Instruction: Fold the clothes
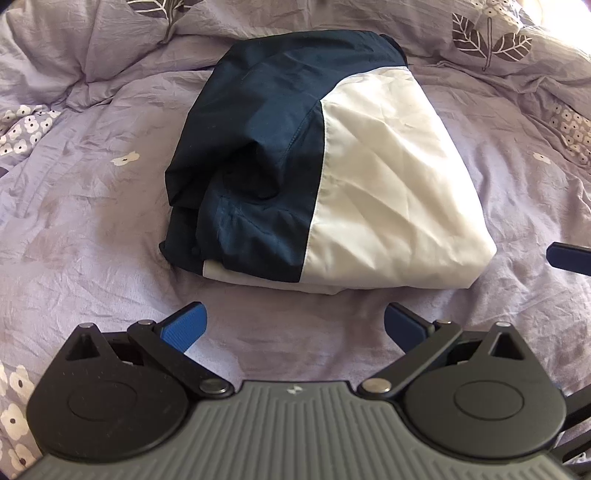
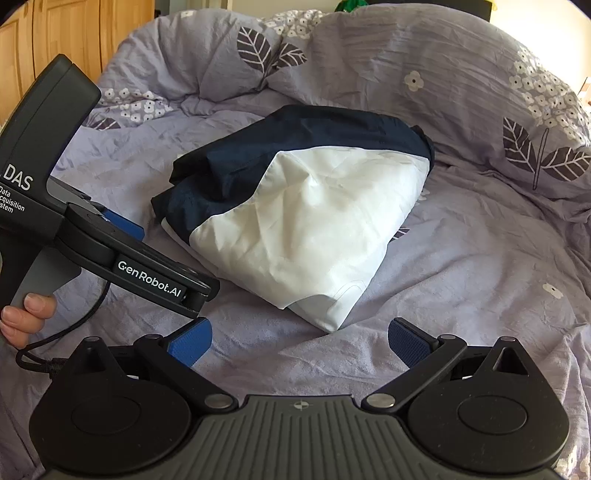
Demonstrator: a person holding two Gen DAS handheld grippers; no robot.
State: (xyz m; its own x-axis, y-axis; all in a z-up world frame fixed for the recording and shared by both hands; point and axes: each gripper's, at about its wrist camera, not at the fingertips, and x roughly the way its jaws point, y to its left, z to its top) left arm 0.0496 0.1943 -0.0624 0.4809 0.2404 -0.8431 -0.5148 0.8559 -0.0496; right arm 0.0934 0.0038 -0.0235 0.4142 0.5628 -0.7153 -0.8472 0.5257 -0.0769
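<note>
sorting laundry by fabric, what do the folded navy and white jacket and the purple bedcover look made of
Navy and white jacket: probably thin synthetic shell such as nylon, smooth with a slight sheen and sharp crinkles. Purple floral bedcover: likely matte woven cotton, covered in fine soft wrinkles.

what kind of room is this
Most likely a bedroom. The folded navy and white jacket lies on a bed spread with a lilac floral duvet, a matching pillow sits behind it, and wooden wardrobe doors stand at the far left.
</note>
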